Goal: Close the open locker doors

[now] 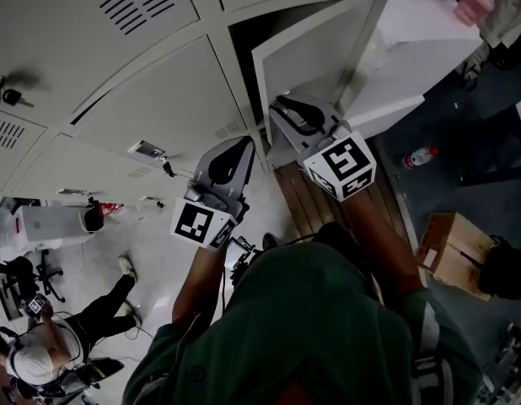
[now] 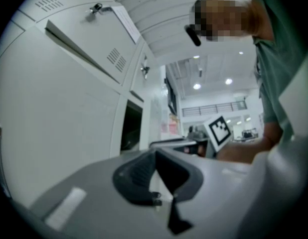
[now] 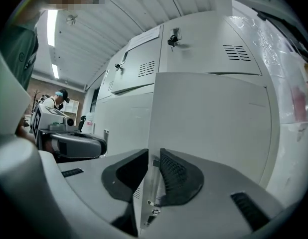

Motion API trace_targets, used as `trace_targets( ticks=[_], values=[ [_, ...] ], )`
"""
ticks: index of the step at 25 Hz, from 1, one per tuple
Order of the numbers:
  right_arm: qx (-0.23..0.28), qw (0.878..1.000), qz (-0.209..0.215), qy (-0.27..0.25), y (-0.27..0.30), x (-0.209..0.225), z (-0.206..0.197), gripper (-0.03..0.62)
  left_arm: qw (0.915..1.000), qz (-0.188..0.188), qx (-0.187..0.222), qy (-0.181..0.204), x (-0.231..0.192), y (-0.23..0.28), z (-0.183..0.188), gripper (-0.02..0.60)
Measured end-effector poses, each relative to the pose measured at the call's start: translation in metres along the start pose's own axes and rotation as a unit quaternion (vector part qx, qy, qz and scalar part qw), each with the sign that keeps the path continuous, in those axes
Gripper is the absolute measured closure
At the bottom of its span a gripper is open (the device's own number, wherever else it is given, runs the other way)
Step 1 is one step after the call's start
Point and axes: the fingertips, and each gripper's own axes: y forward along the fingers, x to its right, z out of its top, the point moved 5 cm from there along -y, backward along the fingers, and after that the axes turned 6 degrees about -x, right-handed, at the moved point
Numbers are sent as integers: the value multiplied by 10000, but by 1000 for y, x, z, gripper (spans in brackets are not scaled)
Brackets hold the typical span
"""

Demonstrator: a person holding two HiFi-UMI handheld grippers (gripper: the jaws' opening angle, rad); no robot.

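At a bank of pale grey lockers (image 1: 151,108), a person in a green top (image 1: 311,327) reaches forward with a hand-held gripper in each hand. The right hand-held gripper (image 1: 276,108) is clenched on the free edge of an open locker door (image 1: 315,53); in the right gripper view the thin edge of the door (image 3: 209,123) stands upright between the two ribbed pads, which press on it from either side (image 3: 154,156). That door swings out from a dark open compartment (image 1: 252,36) in the row, with shut doors around it. The left hand-held gripper (image 1: 246,144) hangs just beside the right one and lower in the head view, close to a shut door; in its own view its jaws meet at the tips with nothing between them (image 2: 155,156). Keys hang in the locks of several shut doors (image 3: 173,39). To the right of the lockers, a bottle (image 1: 419,156) lies on the dark floor near a cardboard box (image 1: 450,247). At lower left, a second person in a white cap (image 1: 37,357) sits well apart from the lockers
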Motion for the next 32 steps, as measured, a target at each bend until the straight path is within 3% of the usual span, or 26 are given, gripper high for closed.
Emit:
trace_targets(
  ticks=[12, 15, 21, 25, 32],
  values=[
    [-123, 9997, -189, 34, 49, 12, 3, 525, 9998, 59, -75, -191, -25, -14, -4, 578],
    [-42, 9993, -382, -18, 58, 27, 11, 525, 9998, -146, -90, -37, -34, -4, -1, 578],
    [-90, 9988, -474, 38, 61, 25, 10, 525, 9993, -220, -247, 147, -28, -13, -8, 578],
    [-72, 9980, -622, 94, 61, 28, 12, 557, 9996, -209, -165, 131, -27, -18, -8, 578],
    [-19, 9971, -760, 104, 52, 23, 5, 560, 9996, -255, -103, 46, -22, -19, -20, 578]
  ],
)
